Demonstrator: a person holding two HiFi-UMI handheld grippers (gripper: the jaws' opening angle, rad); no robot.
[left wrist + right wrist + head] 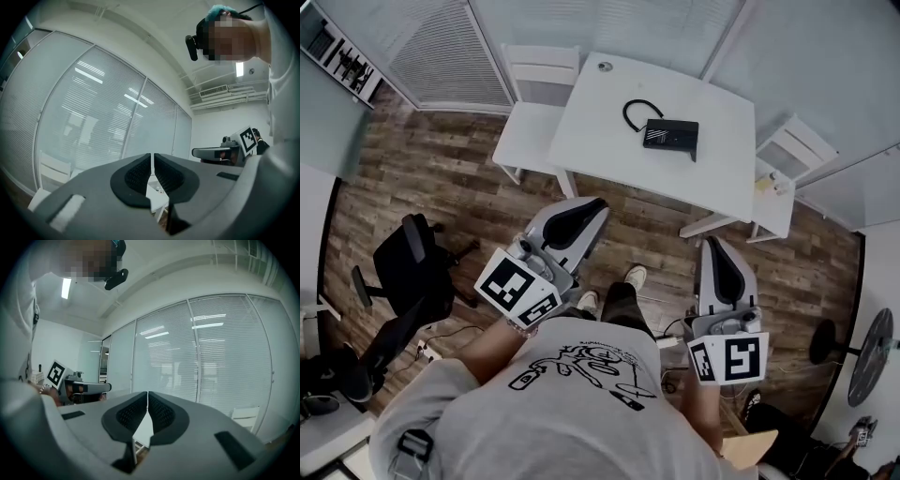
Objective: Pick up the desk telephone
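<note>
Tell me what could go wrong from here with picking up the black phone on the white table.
1. The left gripper and right gripper both have their jaws together. If they don't open before the reach, they may just shove the telephone.
2. Its cord lies in a loose loop on the table and could drag or snag during the lift.
3. The telephone looks flat and wide, so a pinch with one gripper may slip.

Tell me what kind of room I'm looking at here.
Most likely an office or small meeting room. A white table carries a black desk telephone, a black swivel office chair stands on the wood-look floor, and slatted blinds run along one side.
</note>
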